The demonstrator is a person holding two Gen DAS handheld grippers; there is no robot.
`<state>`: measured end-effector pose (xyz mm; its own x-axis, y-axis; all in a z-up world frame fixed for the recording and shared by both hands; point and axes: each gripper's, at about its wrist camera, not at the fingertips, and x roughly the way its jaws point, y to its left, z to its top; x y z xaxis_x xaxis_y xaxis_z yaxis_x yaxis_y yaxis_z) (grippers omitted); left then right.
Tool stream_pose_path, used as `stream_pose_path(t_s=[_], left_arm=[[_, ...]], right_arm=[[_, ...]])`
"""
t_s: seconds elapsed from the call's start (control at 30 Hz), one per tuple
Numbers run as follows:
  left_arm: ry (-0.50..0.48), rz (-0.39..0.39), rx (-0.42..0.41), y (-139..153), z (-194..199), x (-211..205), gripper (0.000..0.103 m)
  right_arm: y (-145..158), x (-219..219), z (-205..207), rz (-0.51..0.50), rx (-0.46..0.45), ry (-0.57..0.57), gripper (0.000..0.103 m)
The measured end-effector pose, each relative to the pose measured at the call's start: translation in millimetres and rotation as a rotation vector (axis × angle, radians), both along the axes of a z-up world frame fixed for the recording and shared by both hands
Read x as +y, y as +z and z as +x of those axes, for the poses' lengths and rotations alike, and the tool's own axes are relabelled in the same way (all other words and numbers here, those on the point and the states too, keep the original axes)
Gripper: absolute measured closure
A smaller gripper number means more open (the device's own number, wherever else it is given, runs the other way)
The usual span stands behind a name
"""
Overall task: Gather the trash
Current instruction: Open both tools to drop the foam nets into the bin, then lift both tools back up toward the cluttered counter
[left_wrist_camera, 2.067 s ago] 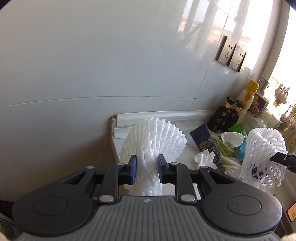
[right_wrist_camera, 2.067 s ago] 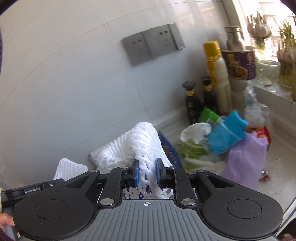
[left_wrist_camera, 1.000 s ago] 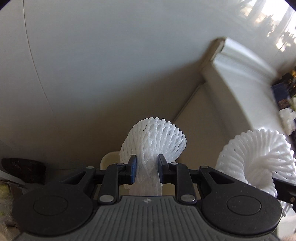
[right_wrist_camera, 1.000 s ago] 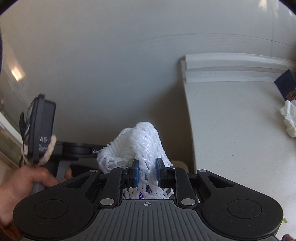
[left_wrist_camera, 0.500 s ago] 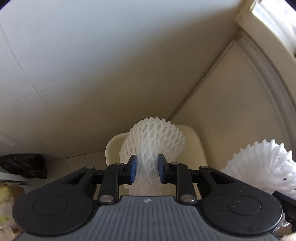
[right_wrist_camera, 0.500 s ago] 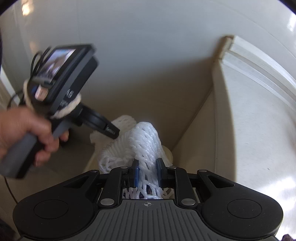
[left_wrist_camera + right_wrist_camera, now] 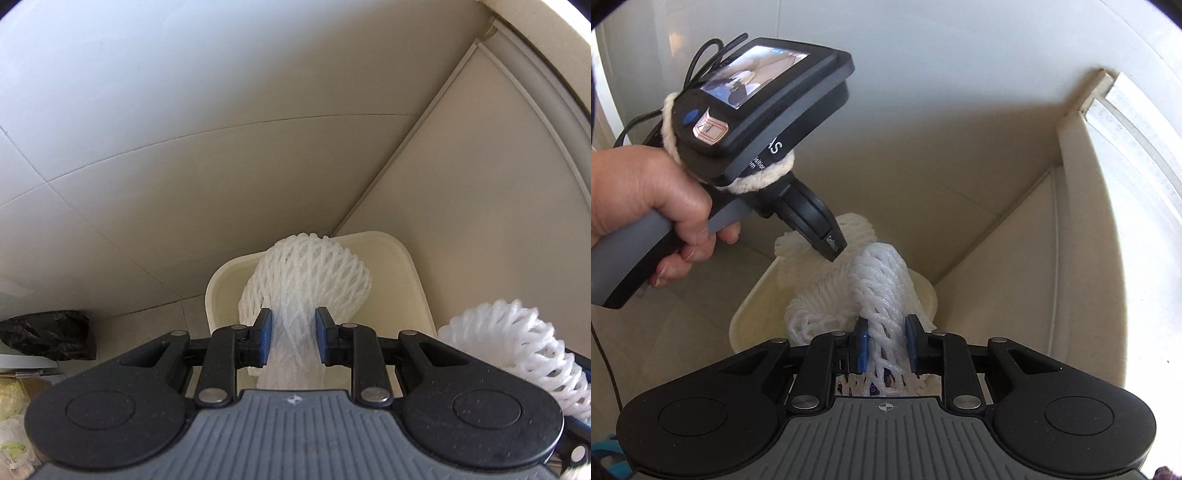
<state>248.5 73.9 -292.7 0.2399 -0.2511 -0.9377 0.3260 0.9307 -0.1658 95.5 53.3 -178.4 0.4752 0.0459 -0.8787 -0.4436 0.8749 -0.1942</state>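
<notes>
A white foam fruit net [image 7: 310,269] stands up between the pads of my left gripper [image 7: 293,341], which is shut on its lower part. It hangs over a cream waste bin [image 7: 410,273] on the floor. My right gripper [image 7: 886,347] holds a second white foam net [image 7: 882,280] over the same bin [image 7: 753,302]. Its jaws are opening, with the net still between the pads. That second net [image 7: 517,339] shows at the lower right of the left wrist view. A hand [image 7: 646,199] grips the left gripper's handle, and its net [image 7: 798,247] peeks out behind it.
The bin stands in a corner between the pale tiled wall [image 7: 184,110] and the beige cabinet side [image 7: 480,184]. The white countertop edge [image 7: 1108,221] runs above on the right. A black bag [image 7: 48,336] lies on the floor to the left.
Both grippers have swung off the countertop and come down toward the floor with their nets. The cream bin has come into view below them and grown larger.
</notes>
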Motion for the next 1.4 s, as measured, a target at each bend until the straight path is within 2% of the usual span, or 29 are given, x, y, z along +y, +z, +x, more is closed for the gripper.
stream_pose_path(t_s=[0.07,0.13,0.17,0.23,0.33,0.5,0.7,0.77,0.83,0.97,1.13,1.4], left_arm=[[-0.007,0.007,-0.005,2,2,-1,0.07],[-0.009,0.022,0.002,6,-3,7,0.056],[-0.009,0.024,0.004,7,-2,6,0.052],[-0.013,0.022,0.0,10,-3,5,0.041],[-0.023,0.023,-0.002,16,-5,4,0.033],[-0.02,0.027,-0.007,24,-5,3,0.032],[-0.026,0.026,-0.016,21,-8,5,0.028],[-0.029,0.026,-0.02,18,-7,3,0.027],[-0.028,0.026,-0.026,23,-10,1,0.023],[-0.031,0.02,-0.047,40,-17,1,0.014],[-0.025,0.009,-0.071,66,-30,1,0.003],[-0.008,0.048,-0.097,110,-57,-3,0.001]], right_arm=[[0,0,-1,0.018,-0.001,0.007,0.072],[1,-4,-3,0.036,-0.003,0.013,0.048],[2,-3,-4,0.04,-0.007,0.017,0.046],[4,-2,-6,0.041,-0.007,0.024,0.044],[7,-1,-8,0.043,-0.004,0.026,0.044],[8,-6,2,0.052,-0.003,0.015,0.043],[16,-8,3,0.059,-0.011,0.004,0.042],[20,-9,3,0.066,-0.016,0.001,0.039],[27,-10,1,0.08,-0.025,0.003,0.031],[45,-15,-3,0.097,-0.048,-0.006,0.028],[74,-21,-15,0.122,-0.087,-0.021,0.019],[123,-39,-45,0.163,-0.145,-0.032,0.012]])
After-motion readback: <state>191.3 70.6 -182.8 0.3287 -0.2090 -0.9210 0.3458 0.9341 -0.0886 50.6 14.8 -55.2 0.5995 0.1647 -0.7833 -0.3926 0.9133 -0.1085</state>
